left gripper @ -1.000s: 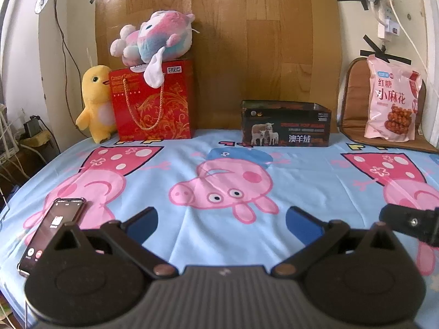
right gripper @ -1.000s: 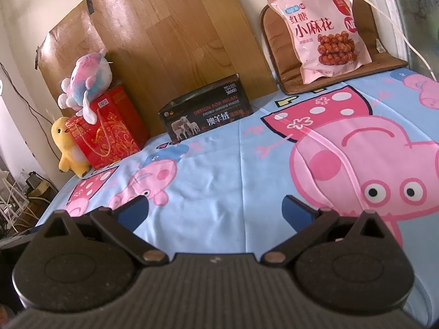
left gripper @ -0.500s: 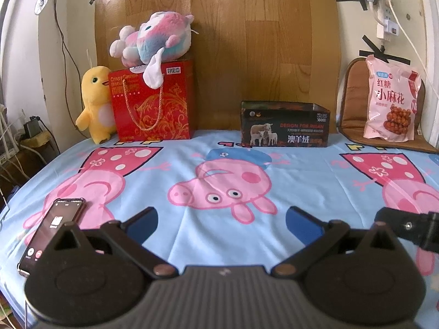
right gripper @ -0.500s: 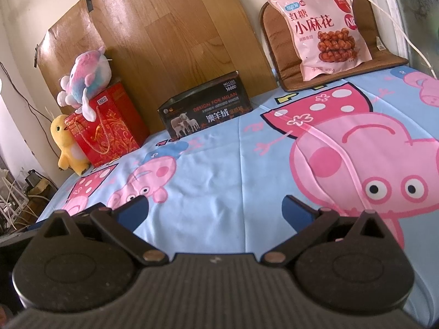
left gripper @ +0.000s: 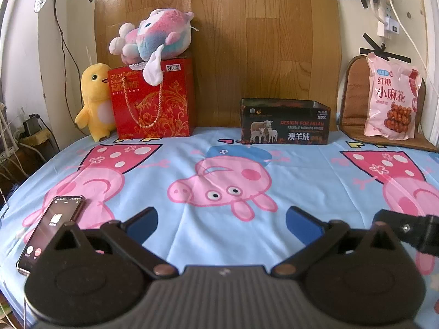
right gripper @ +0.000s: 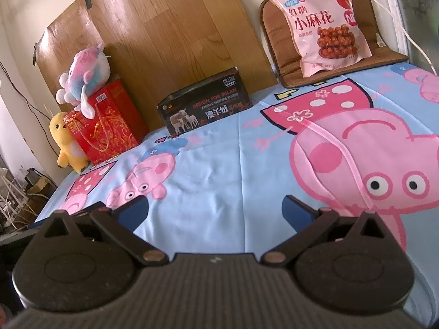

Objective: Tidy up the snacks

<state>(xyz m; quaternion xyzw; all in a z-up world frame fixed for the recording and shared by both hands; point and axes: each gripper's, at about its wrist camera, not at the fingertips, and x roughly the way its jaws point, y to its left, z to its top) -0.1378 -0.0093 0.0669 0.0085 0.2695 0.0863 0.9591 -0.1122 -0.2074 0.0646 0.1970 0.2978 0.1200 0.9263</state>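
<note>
A pink snack bag (left gripper: 391, 98) leans upright on a brown cushion (left gripper: 354, 109) at the far right; it also shows in the right wrist view (right gripper: 321, 24). A dark open box (left gripper: 285, 122) stands at the back middle, also in the right wrist view (right gripper: 204, 102). A red biscuit gift bag (left gripper: 152, 101) stands at the back left, also in the right wrist view (right gripper: 105, 128). My left gripper (left gripper: 221, 223) is open and empty low over the bed. My right gripper (right gripper: 215, 209) is open and empty, far from the snack bag.
A Peppa Pig bedsheet (left gripper: 219, 170) covers the bed. A phone (left gripper: 52, 229) lies at the near left. A pastel plush (left gripper: 152, 37) sits on the gift bag and a yellow duck plush (left gripper: 94, 102) beside it. Cables hang off the left edge (left gripper: 16, 148).
The right gripper has tilted and shifted slightly, so the snack bag sits a bit further right and higher in its view. The left gripper has barely moved. Both stay open.
</note>
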